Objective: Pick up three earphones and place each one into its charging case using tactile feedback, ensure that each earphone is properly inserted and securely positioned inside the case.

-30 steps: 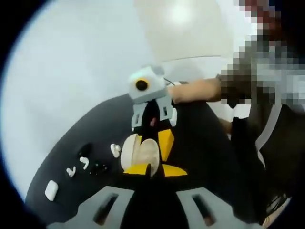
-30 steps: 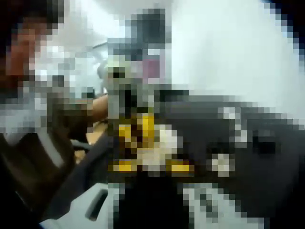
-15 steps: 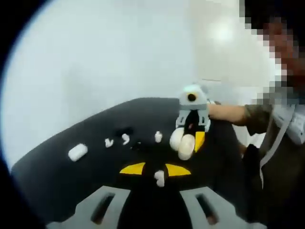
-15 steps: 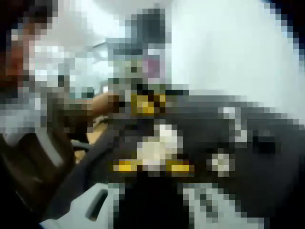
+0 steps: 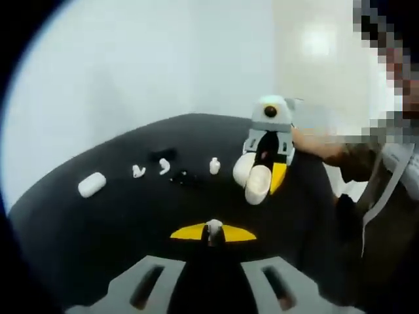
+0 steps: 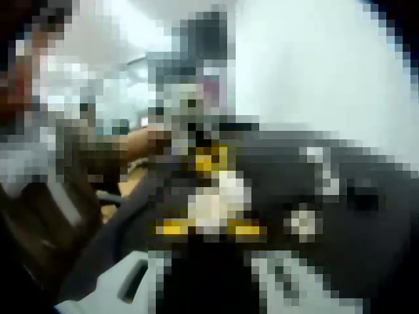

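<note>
Left gripper view: my left gripper (image 5: 213,230) pinches an earbud (image 5: 213,228); the open case (image 5: 252,178), clamped by the right gripper (image 5: 262,171), sits ahead-right.

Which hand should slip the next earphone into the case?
Left, probably: the left gripper already pinches a white earphone, while the right gripper is busy holding the open case.

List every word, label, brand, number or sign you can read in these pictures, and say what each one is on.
None can be read. No print shows on the open charging case in the right gripper, the closed white case, the loose earphones or the black table. The right gripper view is too pixelated to show any text.
</note>
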Tool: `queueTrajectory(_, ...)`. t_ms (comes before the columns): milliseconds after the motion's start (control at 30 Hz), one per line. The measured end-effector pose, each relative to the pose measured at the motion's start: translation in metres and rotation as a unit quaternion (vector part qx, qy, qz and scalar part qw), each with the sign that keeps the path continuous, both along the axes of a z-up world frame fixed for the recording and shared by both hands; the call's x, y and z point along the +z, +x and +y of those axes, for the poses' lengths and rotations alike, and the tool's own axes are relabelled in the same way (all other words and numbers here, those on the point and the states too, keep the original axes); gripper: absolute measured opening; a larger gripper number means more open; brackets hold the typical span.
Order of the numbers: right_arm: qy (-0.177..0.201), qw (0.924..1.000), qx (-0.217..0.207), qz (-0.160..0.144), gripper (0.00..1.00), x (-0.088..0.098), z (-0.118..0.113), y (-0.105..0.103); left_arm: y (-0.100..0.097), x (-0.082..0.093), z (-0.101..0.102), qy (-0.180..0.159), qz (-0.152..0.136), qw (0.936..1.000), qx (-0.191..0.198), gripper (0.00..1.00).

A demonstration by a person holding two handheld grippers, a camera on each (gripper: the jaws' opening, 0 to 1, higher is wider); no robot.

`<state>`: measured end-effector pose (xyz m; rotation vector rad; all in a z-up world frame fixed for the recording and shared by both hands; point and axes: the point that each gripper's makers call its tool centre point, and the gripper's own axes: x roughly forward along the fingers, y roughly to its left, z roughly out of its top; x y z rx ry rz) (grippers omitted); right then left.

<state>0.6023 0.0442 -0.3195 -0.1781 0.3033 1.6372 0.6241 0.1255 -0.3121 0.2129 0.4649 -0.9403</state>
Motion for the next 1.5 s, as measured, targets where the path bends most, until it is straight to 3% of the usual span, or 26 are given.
queueTrajectory(167, 0.000, 1.0000, 0.000, 0.000, 0.22, 0.000, 0.001, 0.000, -0.002, 0.003, 0.001, -0.010, 0.001, 0.9999, -0.006, 0.04)
queueTrajectory(300, 0.000, 1.0000, -0.001, 0.002, 0.22, 0.000, 0.002, 0.001, -0.012, 0.033, -0.012, -0.055, -0.023, 0.9976, -0.036, 0.04)
queueTrajectory(433, -0.001, 1.0000, -0.002, 0.001, 0.22, 0.000, 0.003, 0.001, -0.022, 0.055, -0.030, -0.053, -0.042, 0.9951, -0.071, 0.04)
queueTrajectory(633, -0.001, 1.0000, -0.002, -0.002, 0.22, 0.000, 0.003, 0.000, -0.022, 0.045, -0.064, -0.022, -0.041, 0.9933, -0.105, 0.04)
queueTrajectory(800, -0.001, 1.0000, -0.002, -0.006, 0.22, 0.000, 0.001, 0.001, -0.018, 0.038, -0.074, -0.011, -0.038, 0.9927, -0.114, 0.04)
queueTrajectory(1500, -0.002, 1.0000, -0.002, -0.009, 0.22, 0.000, 0.003, 0.000, -0.016, 0.026, -0.070, -0.004, -0.024, 0.9931, -0.114, 0.04)
